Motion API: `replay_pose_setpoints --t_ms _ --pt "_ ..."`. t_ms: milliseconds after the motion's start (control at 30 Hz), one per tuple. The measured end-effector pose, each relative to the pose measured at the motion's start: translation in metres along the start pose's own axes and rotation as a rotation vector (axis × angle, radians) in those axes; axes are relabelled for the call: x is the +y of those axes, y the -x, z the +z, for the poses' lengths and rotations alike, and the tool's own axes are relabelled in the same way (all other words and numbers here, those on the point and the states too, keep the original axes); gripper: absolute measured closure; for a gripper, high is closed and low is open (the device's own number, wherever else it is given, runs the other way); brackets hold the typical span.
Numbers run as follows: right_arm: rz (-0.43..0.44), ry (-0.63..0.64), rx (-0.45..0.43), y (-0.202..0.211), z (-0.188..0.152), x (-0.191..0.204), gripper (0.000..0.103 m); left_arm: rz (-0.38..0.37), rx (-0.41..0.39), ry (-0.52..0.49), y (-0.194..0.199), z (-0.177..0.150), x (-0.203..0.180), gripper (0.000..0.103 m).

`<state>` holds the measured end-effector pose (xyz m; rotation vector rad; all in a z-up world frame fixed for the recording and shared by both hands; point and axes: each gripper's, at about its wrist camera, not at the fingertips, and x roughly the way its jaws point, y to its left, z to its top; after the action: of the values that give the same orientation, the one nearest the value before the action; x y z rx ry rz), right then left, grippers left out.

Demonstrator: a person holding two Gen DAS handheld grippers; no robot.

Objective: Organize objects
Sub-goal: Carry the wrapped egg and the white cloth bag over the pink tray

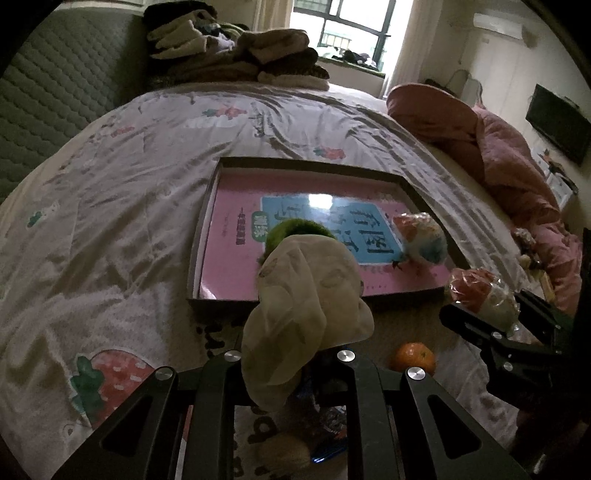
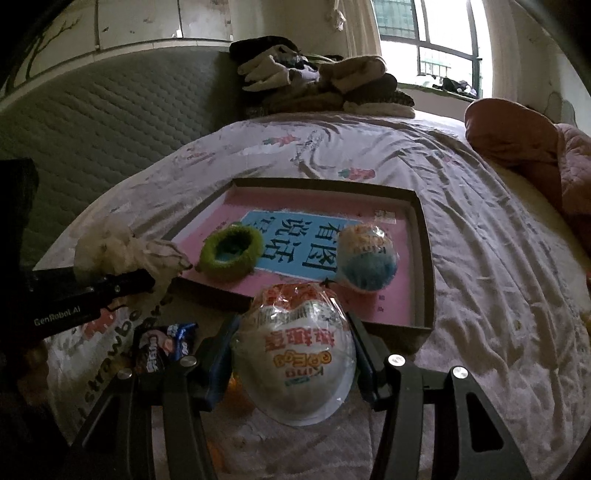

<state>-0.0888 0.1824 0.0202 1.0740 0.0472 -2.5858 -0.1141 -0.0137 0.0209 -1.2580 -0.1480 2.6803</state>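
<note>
Left gripper (image 1: pixel 295 354): jaws pinch a cream cloth (image 1: pixel 310 295), bunched above the tray (image 2: pixel 421 229) near edge. Right gripper (image 2: pixel 291 354): jaws clamp a wrapped toy egg (image 2: pixel 295 354) just short of that edge, probably bound for the tray.

Dim bedroom with a daylit window behind a bed.

A bed (image 1: pixel 110 206) in a pale strawberry-print cover meets a grey quilted headboard (image 2: pixel 110 122). Folded clothes (image 2: pixel 325 85) are stacked near the window (image 1: pixel 351 29); a pink duvet (image 1: pixel 509 147) is bunched alongside.
</note>
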Motion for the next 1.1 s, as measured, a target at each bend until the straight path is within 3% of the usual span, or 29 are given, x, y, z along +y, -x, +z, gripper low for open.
replay_pose_setpoints --t_ms 400,767,1100 --pt "-0.034 0.008 -0.061 0.007 0.009 0.003 0.048 0.054 -0.084 -0.038 0.016 0.007 -0.011 0.086" --pt "-0.088 0.052 -0.172 0.021 0.02 0.012 0.048 0.094 -0.135 -0.045 0.022 0.014 -0.015 0.086" --pt "-0.124 0.076 -0.269 0.031 0.03 0.018 0.048 0.16 -0.227 -0.087 0.029 0.023 -0.021 0.086"
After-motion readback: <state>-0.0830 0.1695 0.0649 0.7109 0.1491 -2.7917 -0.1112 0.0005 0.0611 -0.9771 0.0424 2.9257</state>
